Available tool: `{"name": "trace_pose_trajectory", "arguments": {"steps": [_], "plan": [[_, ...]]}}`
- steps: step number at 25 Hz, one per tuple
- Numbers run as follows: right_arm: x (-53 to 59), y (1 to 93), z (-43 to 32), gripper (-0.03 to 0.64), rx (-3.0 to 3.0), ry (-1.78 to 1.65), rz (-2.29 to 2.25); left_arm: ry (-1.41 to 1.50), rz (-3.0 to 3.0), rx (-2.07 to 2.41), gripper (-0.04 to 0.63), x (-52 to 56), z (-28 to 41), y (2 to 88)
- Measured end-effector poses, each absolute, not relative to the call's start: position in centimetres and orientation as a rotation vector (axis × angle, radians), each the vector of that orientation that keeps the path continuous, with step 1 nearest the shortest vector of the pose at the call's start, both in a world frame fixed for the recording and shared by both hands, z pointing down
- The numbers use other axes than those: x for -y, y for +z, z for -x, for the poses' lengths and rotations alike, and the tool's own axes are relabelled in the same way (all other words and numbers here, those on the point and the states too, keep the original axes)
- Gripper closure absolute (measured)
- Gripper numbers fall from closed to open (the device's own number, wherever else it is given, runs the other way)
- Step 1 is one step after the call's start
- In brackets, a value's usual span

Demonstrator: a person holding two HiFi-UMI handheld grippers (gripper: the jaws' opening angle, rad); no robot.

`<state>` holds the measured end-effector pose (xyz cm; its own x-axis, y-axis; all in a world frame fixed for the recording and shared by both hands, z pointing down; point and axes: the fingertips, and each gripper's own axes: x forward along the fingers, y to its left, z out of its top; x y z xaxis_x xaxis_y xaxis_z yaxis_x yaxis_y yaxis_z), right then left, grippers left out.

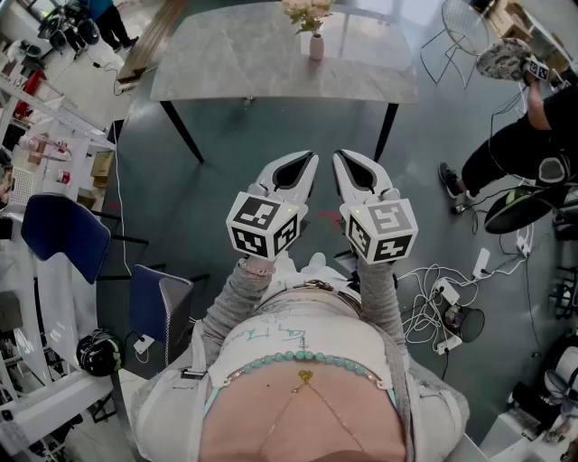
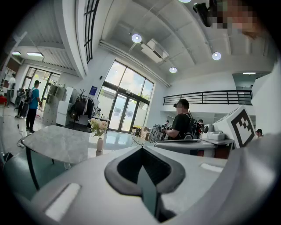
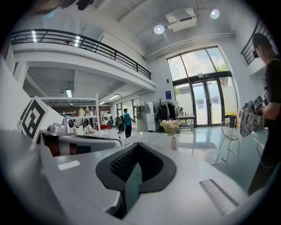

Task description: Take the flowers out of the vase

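A small pale pink vase (image 1: 316, 47) with cream and pink flowers (image 1: 307, 13) stands upright near the far edge of a grey marble table (image 1: 235, 63). Both grippers hang side by side over the floor, well short of the table, with their tips pointing toward it. My left gripper (image 1: 302, 162) and right gripper (image 1: 348, 161) are both shut and hold nothing. The left gripper view shows the flowers (image 2: 99, 126) and vase (image 2: 99, 144) far off beyond the left gripper (image 2: 141, 149). The right gripper view shows the flowers (image 3: 170, 125) and vase (image 3: 174, 143) beyond the right gripper (image 3: 137, 146).
Two blue chairs (image 1: 63, 230) stand at the left and a white wire chair (image 1: 465, 27) at the table's right end. A person in black (image 1: 533, 144) stands to the right. Cables and power strips (image 1: 442, 302) lie on the floor at the right.
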<state>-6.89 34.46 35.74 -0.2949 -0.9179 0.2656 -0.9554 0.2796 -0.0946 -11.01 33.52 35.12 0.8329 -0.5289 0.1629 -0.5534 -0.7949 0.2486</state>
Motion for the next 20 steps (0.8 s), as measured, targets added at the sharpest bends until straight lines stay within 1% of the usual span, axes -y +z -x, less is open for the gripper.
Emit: {"name": "trace_pose_trajectory", "arguments": {"steps": [20], "plan": [[-35.0, 35.9, 3.3, 0.592, 2.452, 0.371, -1.703, 0.120, -2.721, 0.869, 0.595, -34.7, 7.5, 35.1]]}}
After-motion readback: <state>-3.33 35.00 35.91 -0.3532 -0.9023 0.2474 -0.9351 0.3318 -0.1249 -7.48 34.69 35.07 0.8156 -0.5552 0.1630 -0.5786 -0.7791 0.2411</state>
